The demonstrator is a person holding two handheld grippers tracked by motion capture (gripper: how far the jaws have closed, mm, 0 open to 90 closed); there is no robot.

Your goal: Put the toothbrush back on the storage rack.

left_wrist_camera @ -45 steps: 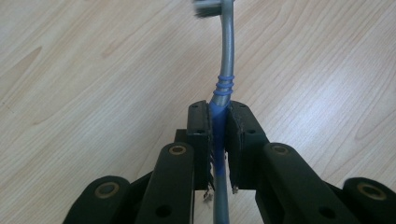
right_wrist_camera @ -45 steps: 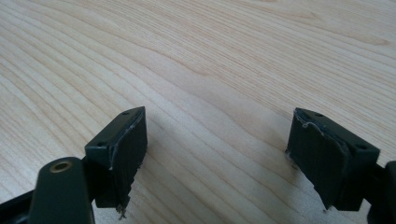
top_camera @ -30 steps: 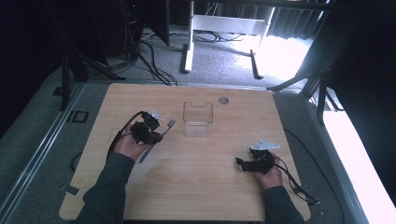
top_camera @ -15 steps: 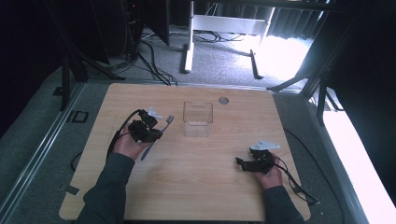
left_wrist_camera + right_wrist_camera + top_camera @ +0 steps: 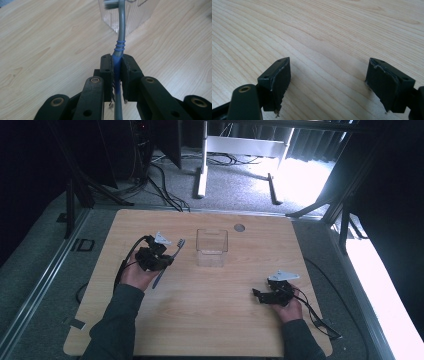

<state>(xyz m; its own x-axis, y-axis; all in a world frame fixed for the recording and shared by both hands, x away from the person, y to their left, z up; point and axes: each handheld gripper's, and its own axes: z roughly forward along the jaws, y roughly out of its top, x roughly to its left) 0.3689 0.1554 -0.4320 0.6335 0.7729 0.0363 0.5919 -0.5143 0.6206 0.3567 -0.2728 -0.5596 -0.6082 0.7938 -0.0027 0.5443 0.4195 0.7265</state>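
Note:
My left gripper [image 5: 161,260] is shut on the blue grip of a grey and blue toothbrush [image 5: 178,246], left of the table's middle. In the left gripper view the toothbrush [image 5: 121,32] runs forward from between the jaws of the left gripper [image 5: 117,59]. Its bristled head reaches in front of a clear plastic container [image 5: 136,15]. That container [image 5: 212,247] stands upright and empty at the table's centre, just right of the brush head. My right gripper [image 5: 259,295] rests near the front right, and in its own view the right gripper [image 5: 328,72] is open over bare wood.
The wooden table [image 5: 210,320] has a small round grommet [image 5: 239,227] behind the container. Cables trail from both grippers toward the front edge. Beyond the far edge are a carpeted floor, white desk legs [image 5: 202,170] and loose cables.
The left hand and the toothbrush have shifted slightly away from the person, the brush head ending a little farther up the table. The right gripper has stayed put.

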